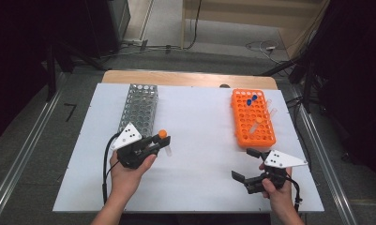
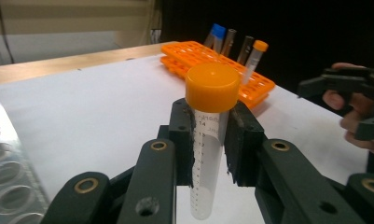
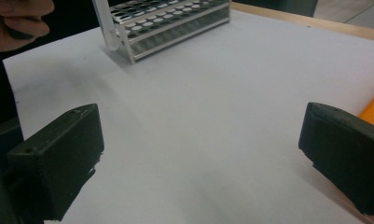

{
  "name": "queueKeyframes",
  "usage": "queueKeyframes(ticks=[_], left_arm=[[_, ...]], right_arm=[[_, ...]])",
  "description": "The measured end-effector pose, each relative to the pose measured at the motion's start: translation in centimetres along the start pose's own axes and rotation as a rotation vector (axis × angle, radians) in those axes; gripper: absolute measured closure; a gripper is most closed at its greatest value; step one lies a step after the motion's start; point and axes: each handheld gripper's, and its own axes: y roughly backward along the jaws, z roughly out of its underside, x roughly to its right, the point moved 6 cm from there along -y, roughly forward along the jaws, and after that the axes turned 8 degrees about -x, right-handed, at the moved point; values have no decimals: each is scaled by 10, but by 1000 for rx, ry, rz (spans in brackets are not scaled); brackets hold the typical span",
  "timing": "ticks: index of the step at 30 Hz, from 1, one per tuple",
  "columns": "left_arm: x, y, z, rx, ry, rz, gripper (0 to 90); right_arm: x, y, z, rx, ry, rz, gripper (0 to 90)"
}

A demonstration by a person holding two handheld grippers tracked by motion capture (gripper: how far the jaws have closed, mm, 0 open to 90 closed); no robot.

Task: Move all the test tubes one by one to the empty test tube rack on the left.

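A clear tube with an orange cap (image 1: pixel 163 135) is clamped upright between the jaws of my left gripper (image 1: pixel 158 142), just right of the metal rack's near end. In the left gripper view the pads press on the tube (image 2: pixel 212 86) below its cap, and its rounded bottom hangs free above the mat. My right gripper (image 1: pixel 244 164) stands open near the table's front right, in front of the orange rack (image 1: pixel 253 122). Its jaws are wide apart with nothing between them in the right gripper view, where the right gripper (image 3: pixel 201 154) faces the bare mat.
A silver metal rack (image 1: pixel 139 105) with empty holes lies at the left of the white mat (image 1: pixel 199 108). The orange rack holds blue-capped tubes (image 1: pixel 251 99) and some clear ones (image 1: pixel 258 124). A wooden table edge (image 1: pixel 185 77) runs behind.
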Motion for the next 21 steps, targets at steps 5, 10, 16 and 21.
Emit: queueKeyframes(ticks=[5, 10, 16, 21], left_arm=[[-16, 1, -10, 10, 11, -34, 744], [-31, 2, -23, 18, 16, -66, 744], [-48, 1, -38, 45, 17, -89, 744], [-67, -2, -47, 59, 41, -123, 744]], right_arm=[[12, 12, 10, -7, -23, 27, 0], [22, 23, 20, -11, -43, 57, 0], [32, 35, 31, -5, -63, 79, 0], [40, 42, 37, -2, -79, 85, 0]])
